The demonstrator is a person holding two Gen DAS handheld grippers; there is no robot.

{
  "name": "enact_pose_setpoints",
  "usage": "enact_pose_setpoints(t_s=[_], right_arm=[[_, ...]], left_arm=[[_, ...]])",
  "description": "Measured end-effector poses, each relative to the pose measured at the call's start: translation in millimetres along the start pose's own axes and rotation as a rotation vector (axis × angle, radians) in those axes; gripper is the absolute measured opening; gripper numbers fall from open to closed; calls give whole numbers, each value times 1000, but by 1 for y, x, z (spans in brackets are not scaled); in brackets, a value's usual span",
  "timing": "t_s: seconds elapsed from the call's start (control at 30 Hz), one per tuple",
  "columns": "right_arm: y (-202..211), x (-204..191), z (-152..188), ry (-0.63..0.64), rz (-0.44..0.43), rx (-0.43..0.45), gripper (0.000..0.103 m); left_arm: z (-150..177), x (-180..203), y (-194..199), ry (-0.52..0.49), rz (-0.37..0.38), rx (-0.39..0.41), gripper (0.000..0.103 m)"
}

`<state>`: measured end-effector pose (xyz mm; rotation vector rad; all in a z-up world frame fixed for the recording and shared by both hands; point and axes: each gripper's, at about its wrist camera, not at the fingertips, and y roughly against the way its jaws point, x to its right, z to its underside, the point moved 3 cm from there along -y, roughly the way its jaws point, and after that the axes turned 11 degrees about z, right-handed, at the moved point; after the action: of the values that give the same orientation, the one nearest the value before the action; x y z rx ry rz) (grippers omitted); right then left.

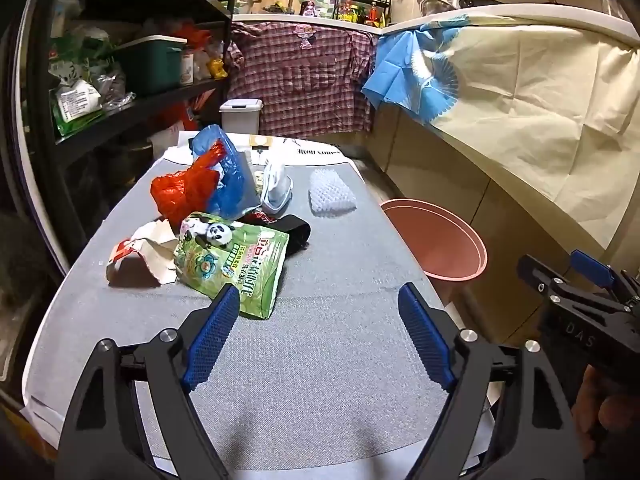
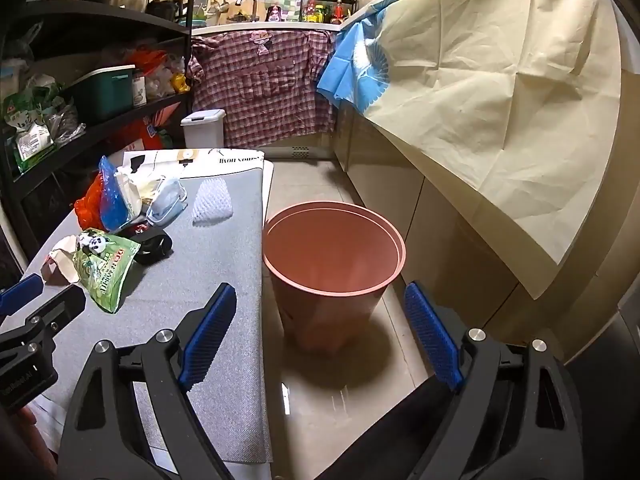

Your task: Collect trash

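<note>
Trash lies on a grey mat (image 1: pixel 320 360) on the table: a green panda pouch (image 1: pixel 236 264), crumpled paper (image 1: pixel 144 256), red bag (image 1: pixel 184 188), blue bag (image 1: pixel 228 160), face mask (image 1: pixel 276 188), white foam net (image 1: pixel 332 192) and a black strap (image 1: pixel 296 228). My left gripper (image 1: pixel 320 296) is open and empty, just short of the pouch. A pink bin (image 2: pixel 332 256) stands on the floor right of the table. My right gripper (image 2: pixel 320 296) is open and empty, above the table edge and facing the bin. The pouch also shows in the right wrist view (image 2: pixel 104 268).
A black shelf rack (image 1: pixel 120 80) full of goods stands left of the table. A white lidded bin (image 1: pixel 240 114) is behind it. A counter draped with cream cloth (image 2: pixel 500 100) runs along the right. A plaid shirt (image 1: pixel 304 80) hangs at the back.
</note>
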<state>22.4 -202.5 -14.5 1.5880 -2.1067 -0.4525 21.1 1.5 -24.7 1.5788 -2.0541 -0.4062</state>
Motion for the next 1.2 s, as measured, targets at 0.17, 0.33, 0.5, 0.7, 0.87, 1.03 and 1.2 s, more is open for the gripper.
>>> enact_pose_setpoints(t_s=[0.17,0.33,0.5,0.7,0.87,1.03,1.2], right_arm=[[-1,0,1,-3,-1,-6,85],[-1,0,1,-4,-2,-7,85],[-1,1,1,-5,-2,-7,85],[-2,2,0,-3,-2,-7,85],[-2,2,0,-6,-3,-7,85],[-3,4,2,-8,-3,-9,85],[-3,4,1,-7,-4,-10,85]], left_arm=[[-1,1,3,-3,-9,22,79],[1,4,3,-21,-16,20,79],[-1,2,4,-18,-18,27,78],[-2,3,3,-23,-11,20,77],[-1,4,4,-23,-10,20,77],[-1,4,3,-26,-9,20,77],[-1,5,3,-26,-5,18,77]])
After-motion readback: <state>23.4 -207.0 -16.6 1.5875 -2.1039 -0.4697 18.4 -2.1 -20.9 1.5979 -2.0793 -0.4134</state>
